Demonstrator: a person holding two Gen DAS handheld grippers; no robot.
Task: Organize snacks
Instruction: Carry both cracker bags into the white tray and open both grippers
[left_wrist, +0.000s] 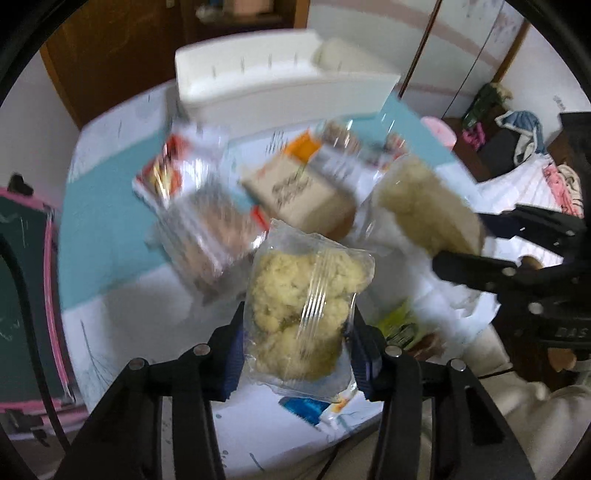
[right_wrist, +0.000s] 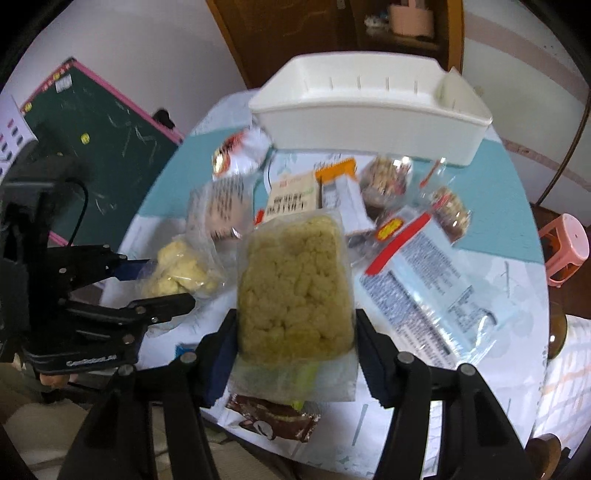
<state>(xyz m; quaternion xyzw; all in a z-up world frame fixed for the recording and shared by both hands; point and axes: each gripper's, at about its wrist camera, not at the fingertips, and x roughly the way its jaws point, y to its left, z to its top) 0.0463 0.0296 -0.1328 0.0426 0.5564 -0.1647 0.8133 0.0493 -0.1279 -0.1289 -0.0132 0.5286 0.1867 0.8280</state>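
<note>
Above the near edge of the worktop (right_wrist: 517, 280) I have both grippers up, each one loaded. My left gripper (left_wrist: 297, 332) is closed on a clear packet of pale puffed snack (left_wrist: 303, 314), the blue pads pressing its two sides, and the packet stands upright between the fingers, lifted off the surface. My right gripper (right_wrist: 295, 343) is clamped the same way on a larger flat yellow-green crispy cake in clear wrap (right_wrist: 295, 284), also held clear of the worktop. From the right wrist view the left gripper shows to the side with its puffed packet, and the two held snacks sit near each other without touching.

Toward the far edge of the worktop stands the white plastic bin (right_wrist: 369, 107), open at the top (I can't make out anything lying inside it from either view). Between the bin and my grippers lies a scatter of other snacks: a beige box with dark lettering (right_wrist: 293, 199), an orange-topped packet (right_wrist: 338, 173) just beside it, a red-and-white bag (right_wrist: 238, 151) toward the left edge, two clear packs of brown nutty pieces (right_wrist: 388, 181), and a long clear bag with a red strip and printed label (right_wrist: 432, 269) toward the right edge. A brown chocolate-coloured wrapper (right_wrist: 273, 421) lies at the near edge under my right gripper.
</note>
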